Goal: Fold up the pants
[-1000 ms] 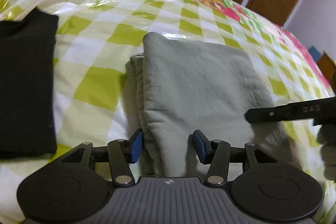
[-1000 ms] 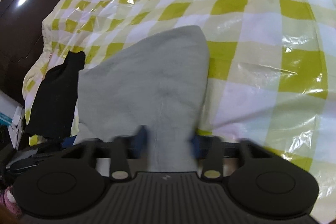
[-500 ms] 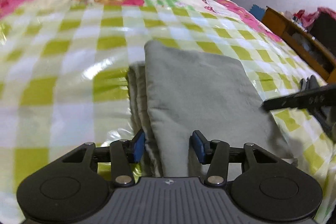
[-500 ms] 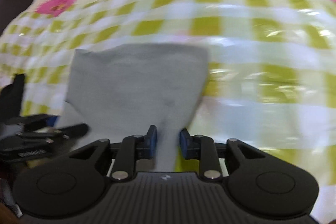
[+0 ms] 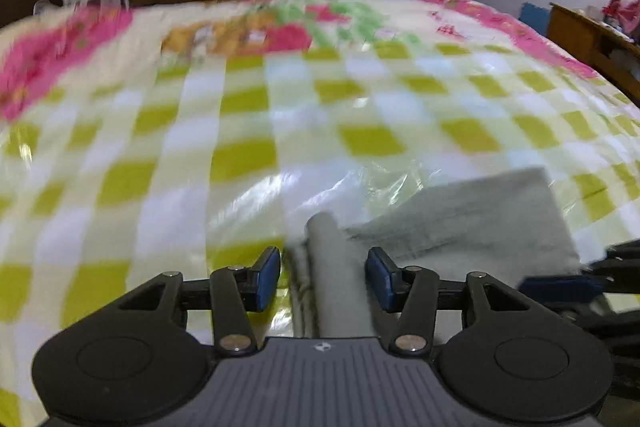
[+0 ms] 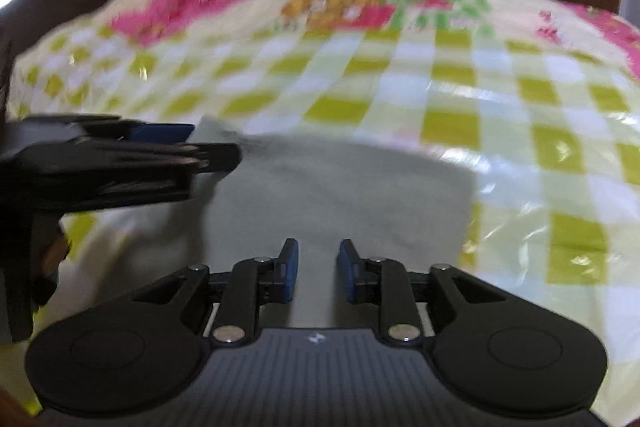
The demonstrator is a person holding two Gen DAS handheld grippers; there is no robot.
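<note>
On the green-checked bedspread (image 5: 248, 155) the left gripper (image 5: 322, 273) straddles the folded grey pants' (image 5: 472, 227) thick edge, jaws parting and pads clear of it, while the right gripper (image 6: 318, 269), narrowly parted, straddles a raised fold without touching.

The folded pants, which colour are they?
Light grey pants, seen best in the right wrist view.

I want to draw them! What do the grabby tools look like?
Both match. The left tool and right tool each have two black hinged fingers tipped with blue pads, silver rivets, two round black discs, and a grey ribbed body with a tiny white logo. No cables or sleeves show.
</note>
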